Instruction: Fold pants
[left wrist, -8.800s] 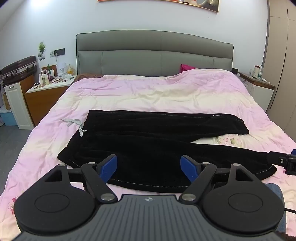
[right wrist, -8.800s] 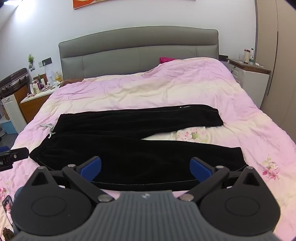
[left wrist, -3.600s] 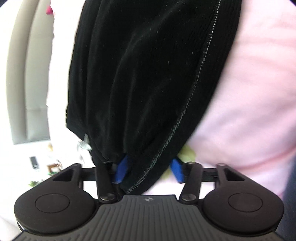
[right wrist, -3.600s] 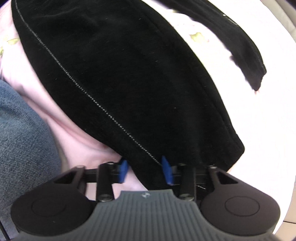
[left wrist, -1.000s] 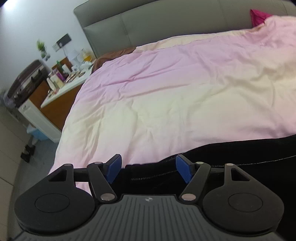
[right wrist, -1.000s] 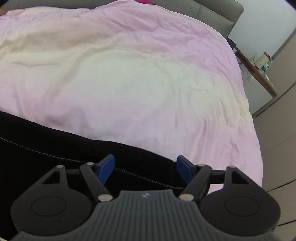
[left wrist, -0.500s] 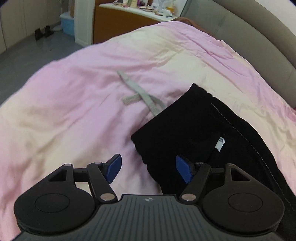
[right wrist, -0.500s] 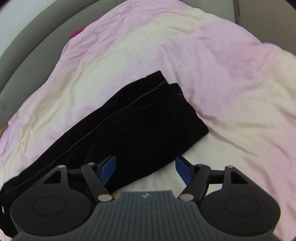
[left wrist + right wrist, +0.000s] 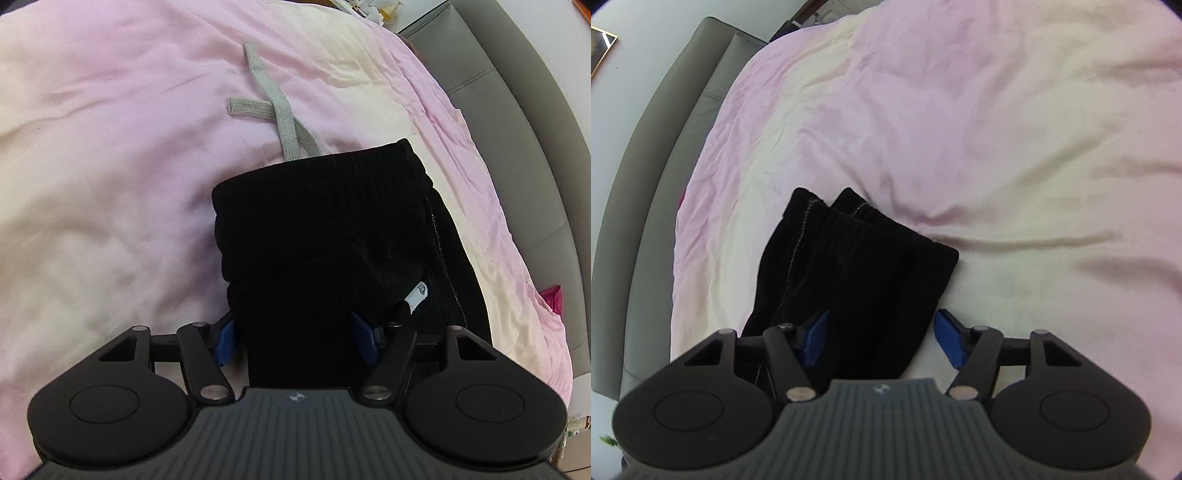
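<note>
**A:** What do you see on your left side?

**B:** My left gripper (image 9: 297, 341) is low over the waist end of the black pants (image 9: 332, 236). The pants lie long and flat on the pink bedcover (image 9: 110, 184), one leg on top of the other. My blue pads are wide and are coming together, with the cloth between them. I can't tell if they press it yet. A grey drawstring (image 9: 277, 114) sticks out past the waistband, and a small white tag (image 9: 417, 295) pokes up near one pad.

**A:** And the right side?

**B:** My right gripper (image 9: 882, 341) is over the leg ends (image 9: 857, 240). Its pads are also closing around the cloth. One pad looks clear of it.

**A:** What could go wrong?

**B:** I might pinch only the top leg, since there are two layers. Then the bottom one would stay behind and the fold would come apart. I could also grab some bedcover and drag it along. And the drawstring may trail outside the fold.
</note>
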`<state>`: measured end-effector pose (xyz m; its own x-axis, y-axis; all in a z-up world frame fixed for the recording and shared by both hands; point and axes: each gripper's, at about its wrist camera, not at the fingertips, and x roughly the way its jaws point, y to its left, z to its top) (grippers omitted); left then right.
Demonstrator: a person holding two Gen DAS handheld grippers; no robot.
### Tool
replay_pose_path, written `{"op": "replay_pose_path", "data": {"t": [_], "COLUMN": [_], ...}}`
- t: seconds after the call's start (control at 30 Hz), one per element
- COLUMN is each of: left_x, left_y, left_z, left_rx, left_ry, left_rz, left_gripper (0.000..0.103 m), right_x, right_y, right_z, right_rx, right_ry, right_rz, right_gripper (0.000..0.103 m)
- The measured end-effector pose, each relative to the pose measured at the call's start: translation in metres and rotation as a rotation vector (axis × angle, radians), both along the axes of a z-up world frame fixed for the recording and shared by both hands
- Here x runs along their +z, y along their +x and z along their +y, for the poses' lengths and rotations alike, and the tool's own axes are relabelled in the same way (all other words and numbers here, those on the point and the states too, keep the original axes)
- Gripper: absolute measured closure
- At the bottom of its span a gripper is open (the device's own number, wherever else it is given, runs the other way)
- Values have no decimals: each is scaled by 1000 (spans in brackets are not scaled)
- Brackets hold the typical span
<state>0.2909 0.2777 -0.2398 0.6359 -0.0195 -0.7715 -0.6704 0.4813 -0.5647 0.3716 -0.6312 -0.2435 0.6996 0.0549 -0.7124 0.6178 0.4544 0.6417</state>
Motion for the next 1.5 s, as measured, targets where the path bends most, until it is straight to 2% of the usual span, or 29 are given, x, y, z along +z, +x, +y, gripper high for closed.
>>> {"op": "replay_pose_path", "data": {"t": [0.07, 0.13, 0.17, 0.2, 0.23, 0.27, 0.3, 0.4, 0.63, 0.8, 0.87, 0.93, 1.0, 1.13, 1.2, 1.33, 1.43, 1.5], "left_x": [-7, -13, -14, -13, -10, -5, 2, 29, 107, 142, 148, 144, 134, 94, 68, 33, 17, 17], "left_y": [4, 8, 10, 11, 14, 16, 19, 26, 27, -11, -33, -62, -94, -140, -155, -160, -164, -165], "left_z": [-2, -4, -5, -6, -7, -8, -10, -20, -42, -38, -34, -28, -26, -33, -31, -27, -21, -17], "left_rx": [13, 33, 44, 56, 68, 73, 74, 58, -5, -4, -10, -12, -18, -41, -14, -16, -54, -112], "left_ry": [-4, -4, -4, -3, -1, 13, 37, 108, 245, 218, 204, 150, 95, 77, 50, 61, 28, 34], "left_rz": [-2, -8, -3, 13, 36, 51, 71, 109, 113, 109, 128, 152, 174, 243, 265, 287, 318, 335], "left_gripper": [29, 32, 38, 47, 50, 55, 60, 67, 71, 71, 71, 72, 71, 71, 71, 70, 64, 50], "right_x": [-15, -25, -25, -25, -24, -22, -18, 11, 118, 180, 193, 197, 191, 160, 124, 54, 25, 17], "right_y": [4, 5, 6, 9, 12, 14, 17, 30, 50, 24, 5, -26, -60, -132, -168, -207, -217, -220], "right_z": [-3, -3, -3, -1, -1, -1, -1, 5, 26, 34, 29, 19, 4, -22, -36, -51, -52, -51], "right_rx": [-24, -55, -58, -59, -58, -61, -59, -16, 100, 144, 157, 162, 151, 136, 97, 16, -3, -8], "right_ry": [43, 43, 32, 17, 22, 29, 30, -65, -227, -262, -265, -261, -236, -198, -124, -5, 20, 27], "right_rz": [-3, -37, -48, -55, -59, -65, -70, -22, -39, -93, -97, -81, -47, 37, 87, 142, 148, 150], "right_gripper": [38, 38, 45, 60, 64, 80, 86, 90, 92, 92, 92, 92, 92, 92, 92, 92, 93, 92]}}
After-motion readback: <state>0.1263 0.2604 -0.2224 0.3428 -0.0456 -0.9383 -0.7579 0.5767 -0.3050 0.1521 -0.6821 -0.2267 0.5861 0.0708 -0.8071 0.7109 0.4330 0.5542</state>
